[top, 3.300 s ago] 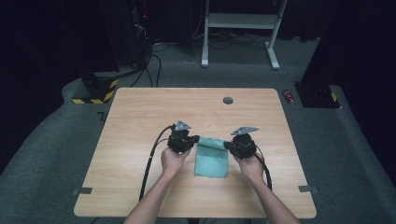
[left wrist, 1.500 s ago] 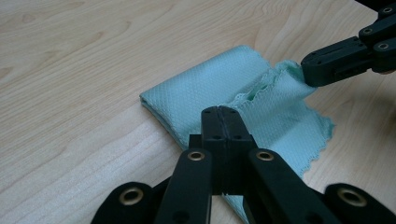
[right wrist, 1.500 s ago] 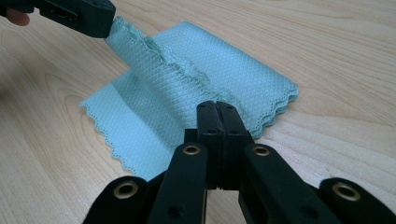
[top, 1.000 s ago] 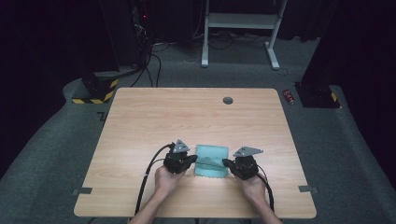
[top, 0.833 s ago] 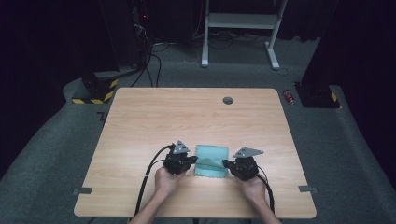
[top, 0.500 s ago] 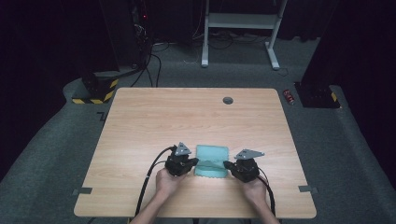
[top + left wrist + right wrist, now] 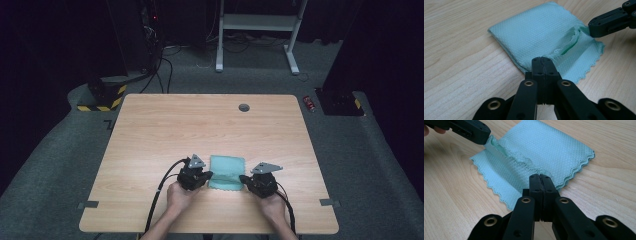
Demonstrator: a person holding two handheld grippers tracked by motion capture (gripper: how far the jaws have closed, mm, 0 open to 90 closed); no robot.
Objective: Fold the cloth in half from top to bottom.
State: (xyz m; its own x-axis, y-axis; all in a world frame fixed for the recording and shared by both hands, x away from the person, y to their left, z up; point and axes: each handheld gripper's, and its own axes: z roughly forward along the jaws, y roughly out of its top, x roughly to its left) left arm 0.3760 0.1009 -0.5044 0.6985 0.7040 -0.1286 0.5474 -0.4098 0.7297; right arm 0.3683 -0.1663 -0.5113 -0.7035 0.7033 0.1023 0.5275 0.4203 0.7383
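**Folded cloth pinched at both near corners, near table edge**

We see a dark room with grey carpet floor [image 7: 60,165], a white desk frame [image 7: 255,22] at the back, and a black cabinet with cables trailing beside it. A yellow-black striped block [image 7: 102,102] sits off the table's far left corner, and a small red item [image 7: 310,103] lies on the floor at right. The light wooden table [image 7: 200,125] has a round grommet [image 7: 244,107] near its far edge.

The mint-green cloth [image 7: 226,172] lies folded on the table near the person's edge, midway between the two grippers. We read it as roughly square, slightly longer front to back, with its scalloped edges at the near and right sides; the top layer is lifted and rumpled along the near edge.

Left gripper [image 7: 541,65]: jaws pressed together, pinching the cloth's near left corner. Right gripper [image 7: 540,182]: jaws pressed together, pinching the near right corner. Both point inward at the cloth.
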